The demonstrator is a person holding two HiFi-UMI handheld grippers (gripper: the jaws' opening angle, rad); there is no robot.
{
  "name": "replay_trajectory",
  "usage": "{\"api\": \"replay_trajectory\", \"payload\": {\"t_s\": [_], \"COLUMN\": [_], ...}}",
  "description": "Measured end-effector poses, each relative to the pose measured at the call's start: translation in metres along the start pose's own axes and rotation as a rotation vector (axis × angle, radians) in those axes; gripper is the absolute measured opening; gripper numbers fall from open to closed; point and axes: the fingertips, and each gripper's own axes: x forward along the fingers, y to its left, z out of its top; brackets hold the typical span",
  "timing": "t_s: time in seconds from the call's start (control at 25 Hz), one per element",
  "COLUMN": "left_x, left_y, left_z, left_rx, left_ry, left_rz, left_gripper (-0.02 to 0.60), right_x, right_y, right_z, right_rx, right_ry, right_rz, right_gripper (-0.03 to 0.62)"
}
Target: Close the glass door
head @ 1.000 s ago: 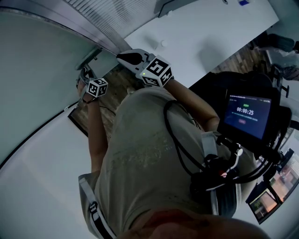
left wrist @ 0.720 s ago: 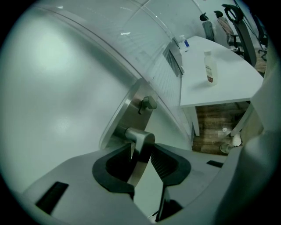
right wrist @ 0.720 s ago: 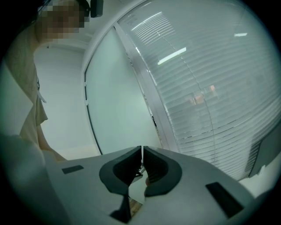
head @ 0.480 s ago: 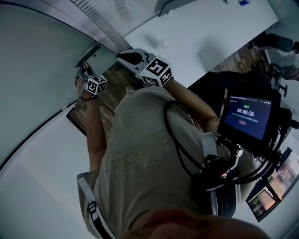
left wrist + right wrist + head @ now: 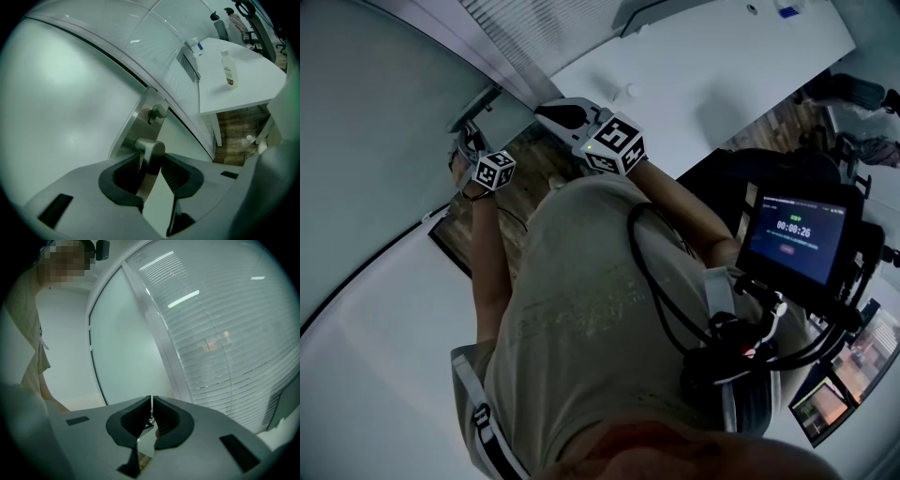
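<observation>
Handle point(image 5: 150, 146) of frosted glass door point(image 5: 61, 108), far left, clamped in left tongs point(image 5: 151, 164); right tongs point(image 5: 151, 401) clenched empty. Risk: smooth handle could slip from grip mid-swing, leaving door ajar.

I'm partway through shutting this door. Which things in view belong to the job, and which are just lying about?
Part of the job:
- glass door
- door handle, clamped in the left tool

Just lying about:
- bottle on the white table
- office chairs
- blinds
- right tool, shut and empty
</observation>
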Motion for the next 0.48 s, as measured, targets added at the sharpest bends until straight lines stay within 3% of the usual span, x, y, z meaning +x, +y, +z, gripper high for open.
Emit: {"api": "replay_trajectory", "payload": {"t_s": [0.48], "left_x": [0.0029], "left_y": [-0.0015], "left_z": [0.0014], "left_rx": [0.001], "left_ry": [-0.013], "left_rz": [0.032], "left_gripper": [0.15], "right_x": [0.0016], "right_y": [-0.0017], "right_z": [-0.001], "right_rx": [-0.009], "right_ry": [0.005], "right_rz": [0.005], "right_gripper": [0.017]}}
